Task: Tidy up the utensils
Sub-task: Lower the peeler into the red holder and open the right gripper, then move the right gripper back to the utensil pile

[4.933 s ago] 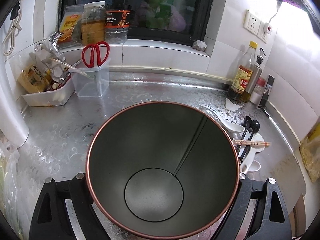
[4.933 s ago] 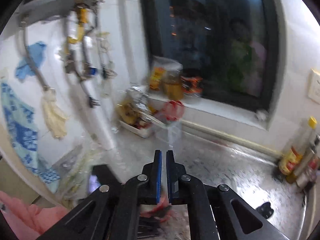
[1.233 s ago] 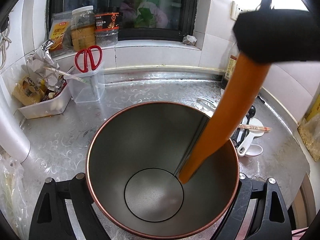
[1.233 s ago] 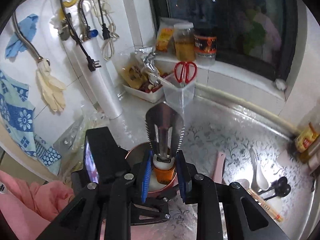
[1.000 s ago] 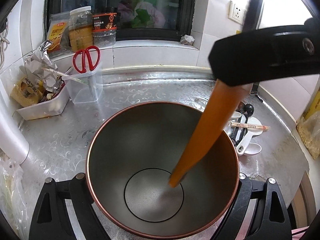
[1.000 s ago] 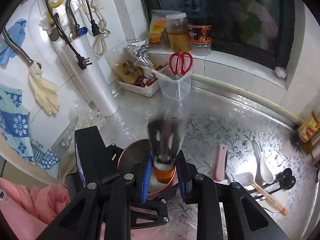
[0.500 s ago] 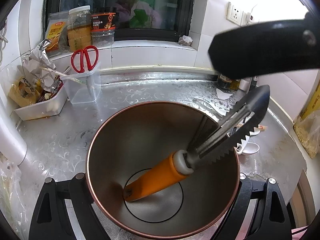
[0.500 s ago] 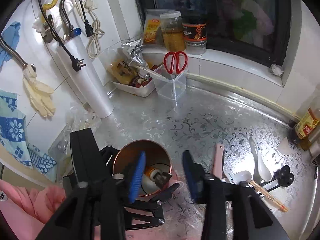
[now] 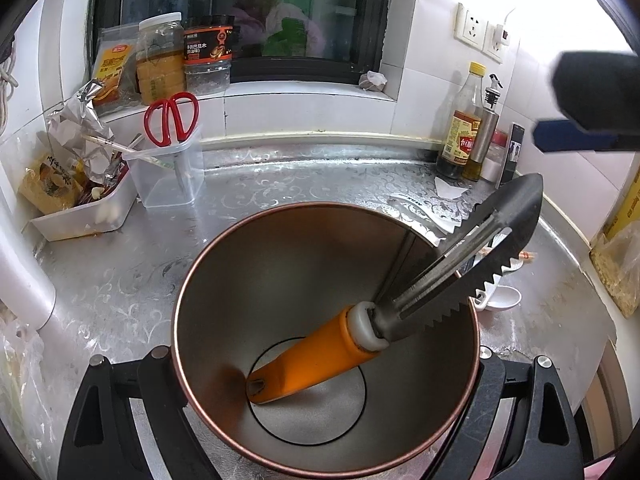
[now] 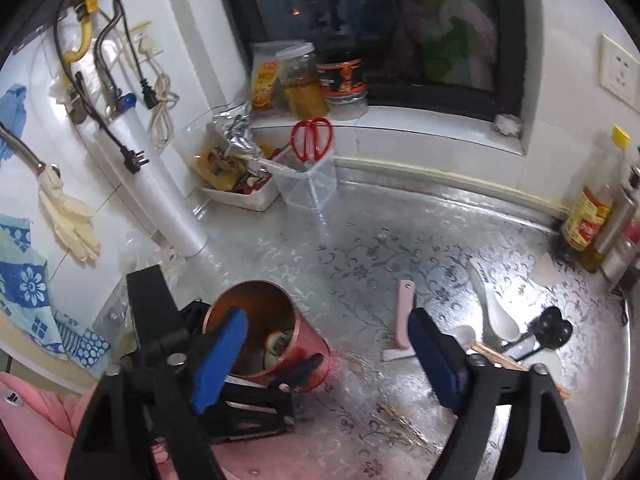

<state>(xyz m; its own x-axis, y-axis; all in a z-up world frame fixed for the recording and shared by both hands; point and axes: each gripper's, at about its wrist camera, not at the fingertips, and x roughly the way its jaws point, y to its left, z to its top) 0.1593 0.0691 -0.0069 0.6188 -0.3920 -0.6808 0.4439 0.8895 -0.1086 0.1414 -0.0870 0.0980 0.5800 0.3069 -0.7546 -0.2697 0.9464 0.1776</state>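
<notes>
On the silvery tabletop (image 10: 400, 240), the left gripper (image 9: 324, 360) clamps the copper-rimmed cup (image 9: 224, 280). The right gripper (image 10: 328, 360) has just spread its jaws, empty. The orange-handled peeler (image 9: 320, 352) leans inside the cup.

cup (image 9: 224, 280) bottom edge cut off, chopsticks (image 10: 496, 356) partly hidden

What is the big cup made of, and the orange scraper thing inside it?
The copper-rimmed cup looks like metal: a dull grey brushed inside, with a shiny reddish coat outside in the right wrist view. The orange-handled peeler seems to have a smooth matte plastic or rubbery grip, a white plastic-looking collar, and a grey steel head with saw teeth. That's judged from looks alone.
</notes>
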